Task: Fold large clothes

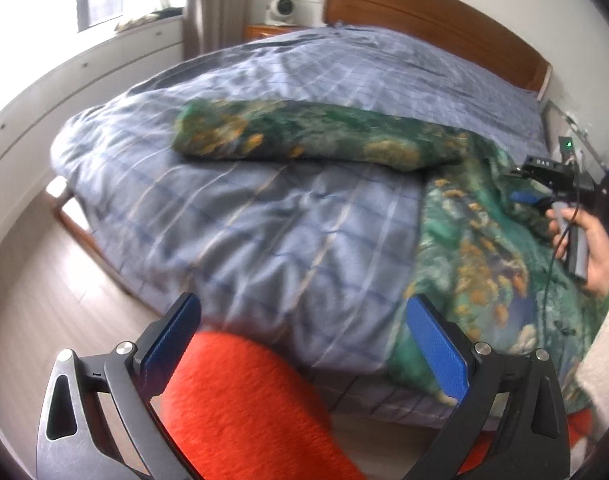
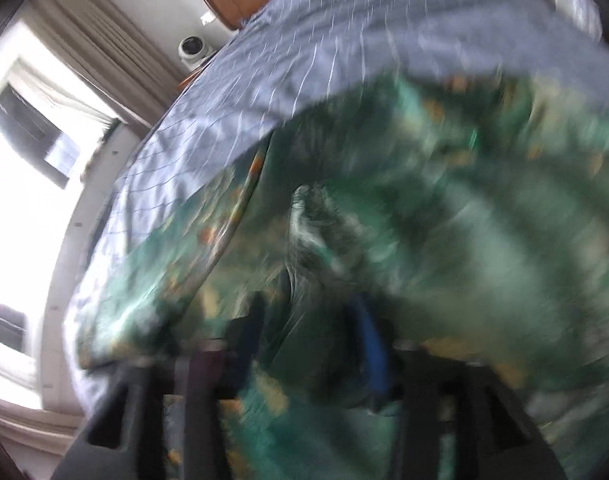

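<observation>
Left gripper (image 1: pixel 300 334) hangs over the near edge of the bed (image 1: pixel 264 216) with its blue pads spread wide and nothing between them; an orange-red fuzzy sleeve or leg (image 1: pixel 244 404) shows just below it. Right gripper (image 2: pixel 308 344) is blurred, its jaws parted, with the green patterned garment (image 2: pixel 424 220) bunched right in front; whether cloth is pinched I cannot tell. On the blue checked duvet, the garment's sleeve lies stretched toward the left, its body draped over the near right edge
</observation>
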`<control>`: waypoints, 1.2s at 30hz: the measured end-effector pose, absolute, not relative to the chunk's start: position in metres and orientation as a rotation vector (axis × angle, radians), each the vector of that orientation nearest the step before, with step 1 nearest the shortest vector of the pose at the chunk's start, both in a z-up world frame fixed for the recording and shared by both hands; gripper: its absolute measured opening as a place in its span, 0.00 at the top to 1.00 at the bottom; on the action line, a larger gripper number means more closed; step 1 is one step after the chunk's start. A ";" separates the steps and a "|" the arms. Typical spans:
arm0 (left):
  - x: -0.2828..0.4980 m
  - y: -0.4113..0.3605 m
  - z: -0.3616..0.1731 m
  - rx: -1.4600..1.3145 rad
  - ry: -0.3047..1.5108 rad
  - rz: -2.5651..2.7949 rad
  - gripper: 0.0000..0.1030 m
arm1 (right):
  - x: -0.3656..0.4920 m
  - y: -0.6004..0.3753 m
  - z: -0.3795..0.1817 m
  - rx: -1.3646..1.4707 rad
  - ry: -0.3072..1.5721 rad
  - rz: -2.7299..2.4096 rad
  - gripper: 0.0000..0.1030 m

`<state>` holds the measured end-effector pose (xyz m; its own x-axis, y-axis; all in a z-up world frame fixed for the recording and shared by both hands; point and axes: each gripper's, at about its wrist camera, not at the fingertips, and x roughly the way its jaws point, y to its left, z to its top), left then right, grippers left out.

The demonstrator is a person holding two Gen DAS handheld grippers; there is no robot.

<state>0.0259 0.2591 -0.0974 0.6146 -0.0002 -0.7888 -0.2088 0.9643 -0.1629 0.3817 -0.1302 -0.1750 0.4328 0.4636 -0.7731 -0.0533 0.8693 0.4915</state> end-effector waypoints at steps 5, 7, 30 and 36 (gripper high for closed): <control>0.091 0.218 -0.068 -0.352 0.926 -0.185 0.01 | 0.343 -0.158 -0.144 0.595 0.989 0.486 0.34; 0.130 0.190 -0.055 -0.379 0.953 -0.334 0.01 | 0.319 -0.179 -0.120 0.580 0.925 0.532 0.33; 0.375 -0.042 -0.150 -0.159 1.352 -0.441 0.95 | 0.148 -0.410 -0.101 0.275 0.820 0.202 0.27; 0.388 -0.015 -0.124 -0.164 1.238 -0.345 0.96 | 0.196 -0.412 -0.136 0.041 0.898 0.098 0.27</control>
<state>0.3884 -0.0147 -0.1241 0.2831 -0.3446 -0.8951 0.1685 0.9366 -0.3073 0.1965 -0.4120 -0.1358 0.6192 0.1022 -0.7785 -0.0681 0.9948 0.0764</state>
